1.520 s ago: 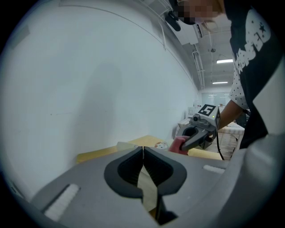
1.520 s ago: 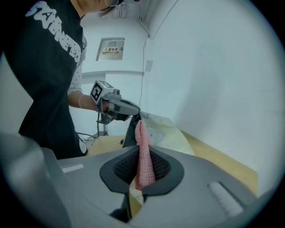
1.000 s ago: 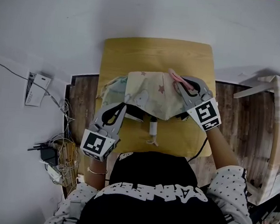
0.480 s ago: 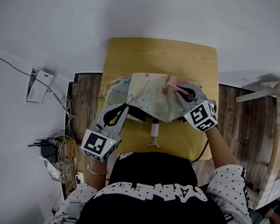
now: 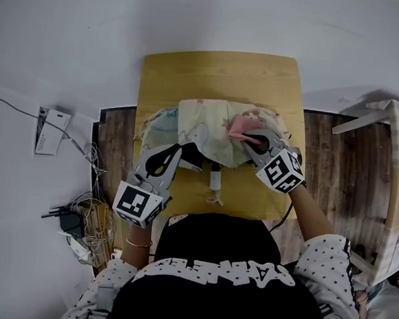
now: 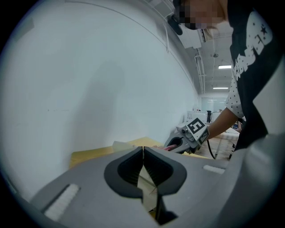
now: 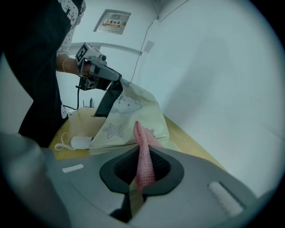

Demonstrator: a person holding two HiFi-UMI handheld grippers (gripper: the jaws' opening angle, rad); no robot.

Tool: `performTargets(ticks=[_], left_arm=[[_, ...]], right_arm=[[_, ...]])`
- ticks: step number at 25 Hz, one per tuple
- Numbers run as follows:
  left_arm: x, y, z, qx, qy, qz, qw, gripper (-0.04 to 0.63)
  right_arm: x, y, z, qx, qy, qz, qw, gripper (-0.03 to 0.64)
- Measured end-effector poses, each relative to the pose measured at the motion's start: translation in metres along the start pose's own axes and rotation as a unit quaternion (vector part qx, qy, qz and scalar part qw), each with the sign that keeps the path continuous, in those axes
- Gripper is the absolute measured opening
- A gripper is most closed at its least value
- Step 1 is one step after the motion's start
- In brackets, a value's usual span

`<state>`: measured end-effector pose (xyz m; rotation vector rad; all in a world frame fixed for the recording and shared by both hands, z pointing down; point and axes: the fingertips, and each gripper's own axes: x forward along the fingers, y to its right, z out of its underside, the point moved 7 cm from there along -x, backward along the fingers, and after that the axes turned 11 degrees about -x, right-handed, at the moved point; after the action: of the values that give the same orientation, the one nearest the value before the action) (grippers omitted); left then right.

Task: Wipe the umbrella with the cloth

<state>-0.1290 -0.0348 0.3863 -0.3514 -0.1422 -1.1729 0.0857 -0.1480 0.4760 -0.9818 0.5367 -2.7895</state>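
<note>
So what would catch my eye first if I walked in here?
The pale star-printed umbrella lying in the middle of the yellow wooden table. Then the pink cloth clamped in the right tongs, laid against its fabric, while the left tongs pinch its near edge.

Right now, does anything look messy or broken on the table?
Nothing looks broken or spilled. The umbrella lies floppy and rumpled on the table, with one edge tented up where the left gripper pinches it. The right gripper holds the pink cloth at its canopy.
</note>
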Motion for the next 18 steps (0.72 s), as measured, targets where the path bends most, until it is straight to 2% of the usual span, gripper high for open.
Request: performTargets(ticks=[10, 18], left_arm=[[0.012, 0.010, -0.010, -0.022, 0.006, 0.028, 0.9994, 0.009], [0.029, 0.031, -0.023, -0.010, 0.011, 0.065, 0.9978, 0.009]], right_arm=[[-0.016, -0.028, 0.011, 0.032, 0.003, -0.006, 0.999, 0.033], [-0.028, -0.053, 0.018, 0.046, 0.007, -0.023, 0.999, 0.033]])
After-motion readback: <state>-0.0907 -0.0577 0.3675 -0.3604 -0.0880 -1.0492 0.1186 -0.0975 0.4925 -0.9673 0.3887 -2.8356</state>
